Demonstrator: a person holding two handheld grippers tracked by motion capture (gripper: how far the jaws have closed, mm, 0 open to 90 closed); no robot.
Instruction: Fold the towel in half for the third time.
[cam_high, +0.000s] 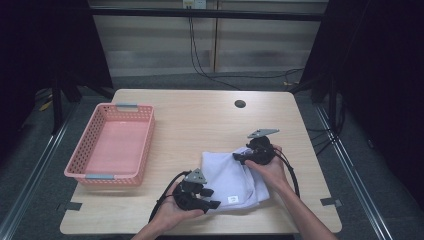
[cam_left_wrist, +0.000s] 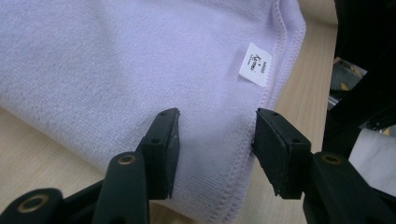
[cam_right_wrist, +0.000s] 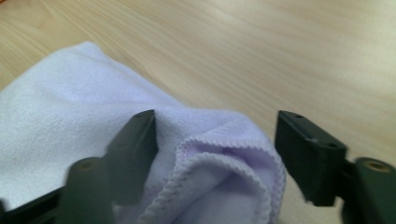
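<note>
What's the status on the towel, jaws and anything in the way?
Left gripper open, jaws astride towel hem. Right gripper open around folded corner. Basket off to the side, path clear.

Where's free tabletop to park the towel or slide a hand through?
Free: the far half of the table, between the pink basket and the cable hole; also the strip between basket and towel. Crowded: the near right, where the left gripper and right gripper straddle towel edges.

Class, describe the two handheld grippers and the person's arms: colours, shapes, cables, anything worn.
Both the left gripper and the right gripper are black, each topped by a grey three-cornered plate and trailing a black cable. Their jaws are flat, rectangular black pads with small screw holes; brass-coloured rivets sit on the arms behind them. The forearms are bare, with no sleeves in view.
</note>
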